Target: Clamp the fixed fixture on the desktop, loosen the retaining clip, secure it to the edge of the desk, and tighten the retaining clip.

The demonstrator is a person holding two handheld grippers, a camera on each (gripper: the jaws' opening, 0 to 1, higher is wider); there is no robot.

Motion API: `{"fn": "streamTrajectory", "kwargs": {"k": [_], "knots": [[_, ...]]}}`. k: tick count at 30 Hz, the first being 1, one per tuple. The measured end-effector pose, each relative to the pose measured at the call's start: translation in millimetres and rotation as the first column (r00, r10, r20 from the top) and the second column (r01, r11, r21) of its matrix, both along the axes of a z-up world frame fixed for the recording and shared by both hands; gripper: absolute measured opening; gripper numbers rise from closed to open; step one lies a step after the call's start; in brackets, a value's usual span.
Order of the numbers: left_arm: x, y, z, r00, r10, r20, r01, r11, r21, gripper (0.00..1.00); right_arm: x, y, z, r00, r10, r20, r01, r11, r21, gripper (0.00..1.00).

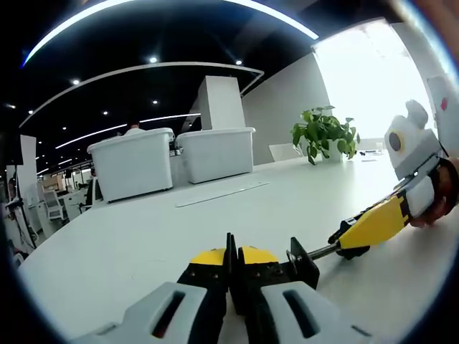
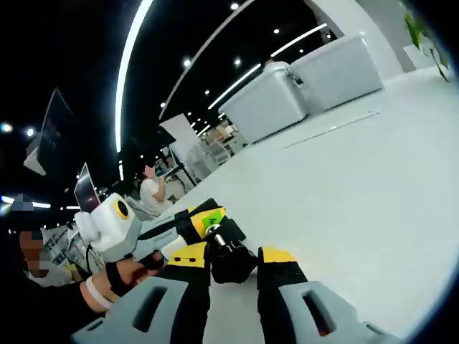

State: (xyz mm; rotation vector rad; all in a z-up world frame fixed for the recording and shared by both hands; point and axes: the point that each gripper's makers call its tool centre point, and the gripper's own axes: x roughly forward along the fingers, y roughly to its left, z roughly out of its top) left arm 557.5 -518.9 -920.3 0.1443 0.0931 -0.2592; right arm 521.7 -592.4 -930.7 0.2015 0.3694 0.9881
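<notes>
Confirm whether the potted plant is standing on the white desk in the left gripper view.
Yes. The potted plant stands at the far end of the white desk, to the right of two white bins.

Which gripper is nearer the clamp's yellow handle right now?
Right. The right gripper grips the yellow handle; the left gripper is shut on the opposite end of the bar.

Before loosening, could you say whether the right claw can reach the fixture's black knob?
Likely yes: the black knob sits between the right claw's jaws, nothing intervening, while the left claw pins the fixture.
</notes>
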Motion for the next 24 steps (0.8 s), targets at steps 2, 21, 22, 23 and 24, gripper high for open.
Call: {"fn": "streamTrajectory", "kwargs": {"k": [2,21,22,23,24], "knots": [[-0.2,1,-0.4,1.0,0.003,-0.001,-0.003,1.0,0.0,0.06,1,2,3.0,0.983,0.028,0.184,-0.01,0.995,-0.096,0.22],[-1.6,1,-0.7,1.0,0.004,-0.002,-0.004,1.0,0.004,0.06,-6,11,14.8,0.6,0.263,0.756,0.184,0.874,-0.45,0.23],[-1.8,2,-0.9,1.0,0.005,-0.001,-0.005,1.0,0.005,0.06,-5,11,15.3,0.6,0.263,0.755,0.185,0.873,-0.451,0.23],[-2.0,2,-1.0,1.0,0.006,-0.001,-0.006,1.0,0.004,0.06,-4,10,15.0,0.611,0.258,0.748,0.178,0.876,-0.448,0.23],[-2.2,2,-1.0,1.0,0.008,-0.001,-0.008,1.0,0.004,0.06,-3,10,13.1,0.637,0.258,0.726,0.154,0.88,-0.448,0.24]]}}
